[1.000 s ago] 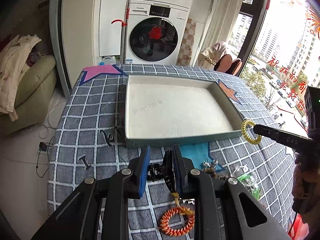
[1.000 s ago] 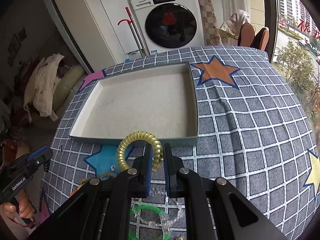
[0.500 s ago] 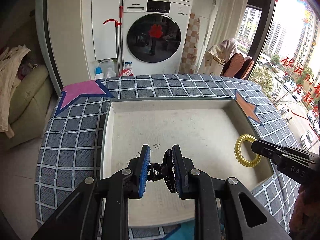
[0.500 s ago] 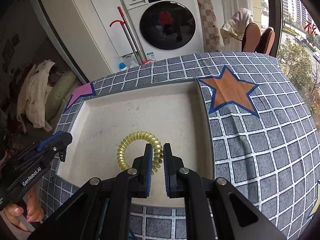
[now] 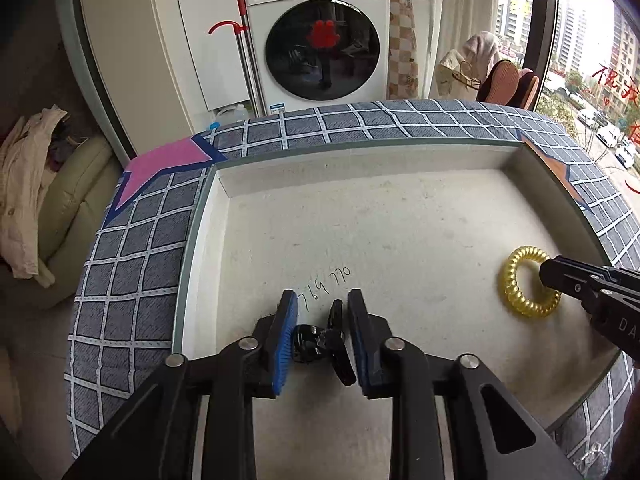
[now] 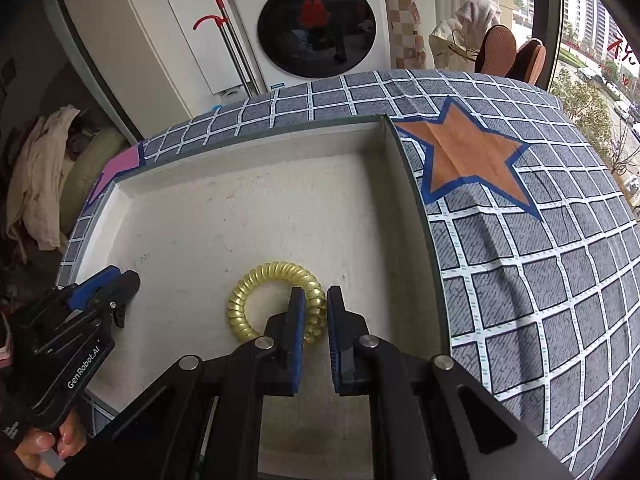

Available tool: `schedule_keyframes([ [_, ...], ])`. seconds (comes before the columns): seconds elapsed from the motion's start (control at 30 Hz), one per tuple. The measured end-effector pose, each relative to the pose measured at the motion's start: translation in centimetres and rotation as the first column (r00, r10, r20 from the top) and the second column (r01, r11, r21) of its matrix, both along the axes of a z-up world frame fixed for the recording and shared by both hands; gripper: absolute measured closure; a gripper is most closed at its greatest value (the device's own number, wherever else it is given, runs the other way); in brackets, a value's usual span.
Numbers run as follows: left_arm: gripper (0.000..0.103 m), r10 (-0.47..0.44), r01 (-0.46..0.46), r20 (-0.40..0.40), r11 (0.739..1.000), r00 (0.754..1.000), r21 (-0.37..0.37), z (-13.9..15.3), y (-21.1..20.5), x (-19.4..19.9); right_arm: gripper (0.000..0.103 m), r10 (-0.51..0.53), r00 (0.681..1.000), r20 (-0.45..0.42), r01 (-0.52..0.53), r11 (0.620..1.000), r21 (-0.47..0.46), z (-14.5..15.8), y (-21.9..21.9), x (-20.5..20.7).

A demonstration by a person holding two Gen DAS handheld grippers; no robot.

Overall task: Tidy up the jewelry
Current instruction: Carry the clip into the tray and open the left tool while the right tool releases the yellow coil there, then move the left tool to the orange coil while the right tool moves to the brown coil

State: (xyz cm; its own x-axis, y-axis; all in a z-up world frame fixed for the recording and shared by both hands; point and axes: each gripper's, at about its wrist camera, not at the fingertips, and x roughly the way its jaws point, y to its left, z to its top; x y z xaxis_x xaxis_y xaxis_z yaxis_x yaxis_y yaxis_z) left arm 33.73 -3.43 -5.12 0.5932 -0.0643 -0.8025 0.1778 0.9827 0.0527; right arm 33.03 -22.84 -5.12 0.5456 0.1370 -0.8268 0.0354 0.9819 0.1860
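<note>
We're working over a grid-pattern tablecloth point(image 6: 540, 280) with a white washing machine point(image 5: 320, 36) behind it; a shallow white tray point(image 5: 400, 168) is sitting on the cloth and both tools are reaching into it.

Left gripper point(image 5: 322, 320) is sitting over the tray's near-left floor, jaws partly apart, pinching a small black clip-like piece point(image 5: 316, 344). Right gripper point(image 6: 316, 320) is near the tray's right wall, jaws narrowly apart, closing on the gold spiral hair tie point(image 6: 276, 300), which is resting on the tray floor.

Only the right wrist view is showing the orange star point(image 6: 468, 156) just right of the tray and the person's fingers point(image 6: 36, 444) on the left tool's handle. Only the left wrist view is showing the black piece and the pen marks on the tray floor.

We can't make out what the black piece is; it's half hidden by the pads. The pink star point(image 5: 168, 160) off the tray's far-left corner is partly cut off.

Readable: "Panasonic" on the washer, "GenRobot.AI" on the left tool, handwritten digits on the tray floor, roughly "76 9 770", unclear.
</note>
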Motion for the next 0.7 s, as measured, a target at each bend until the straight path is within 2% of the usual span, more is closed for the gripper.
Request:
schedule_keyframes([
  [0.03, 0.012, 0.008, -0.008, 0.0, 1.0, 1.0, 0.007, 0.0, 0.0, 0.0, 0.079, 0.003, 1.0, 0.003, -0.003, 1.0, 0.002, 0.0, 0.0, 0.0],
  [0.07, 0.006, 0.016, -0.016, 0.011, 1.0, 1.0, 0.008, 0.1, 0.0, -0.1, 0.076, 0.01, 1.0, 0.004, -0.01, 1.0, 0.011, 0.1, 0.1, -0.1],
  [0.2, 0.005, 0.015, -0.015, 0.008, 1.0, 1.0, 0.002, 0.5, 0.0, -0.1, 0.057, 0.021, 1.0, 0.022, -0.022, 0.999, 0.028, 1.0, 0.4, -0.5],
  [0.37, 0.004, 0.024, -0.024, 0.037, 1.0, 0.999, -0.015, 1.7, 0.5, -0.8, 0.05, 0.003, 0.998, 0.059, -0.007, 0.998, 0.06, 2.7, 0.0, -1.8],
  [0.43, 0.0, 0.022, -0.021, 0.048, 1.0, 0.999, -0.02, 2.3, 0.6, -1.4, 0.046, -0.003, 0.998, 0.07, -0.001, 0.998, 0.063, 3.4, -0.2, -2.5],
  [0.5, 0.0, 0.02, -0.018, 0.07, 0.999, 0.997, -0.036, 3.1, 0.9, -2.2, 0.044, -0.008, 0.997, 0.079, 0.002, 0.997, 0.071, 4.0, -0.3, -3.1],
  [0.63, 0.0, 0.022, -0.016, 0.104, 0.999, 0.994, -0.05, 4.7, 1.7, -4.3, 0.03, -0.02, 0.995, 0.096, 0.011, 0.995, 0.096, 5.0, -0.7, -5.0],
  [0.7, 0.0, 0.021, -0.014, 0.097, 0.997, 0.995, -0.076, 5.3, 2.3, -5.2, 0.025, -0.025, 0.994, 0.104, 0.013, 0.994, 0.108, 5.5, -0.9, -6.0],
])
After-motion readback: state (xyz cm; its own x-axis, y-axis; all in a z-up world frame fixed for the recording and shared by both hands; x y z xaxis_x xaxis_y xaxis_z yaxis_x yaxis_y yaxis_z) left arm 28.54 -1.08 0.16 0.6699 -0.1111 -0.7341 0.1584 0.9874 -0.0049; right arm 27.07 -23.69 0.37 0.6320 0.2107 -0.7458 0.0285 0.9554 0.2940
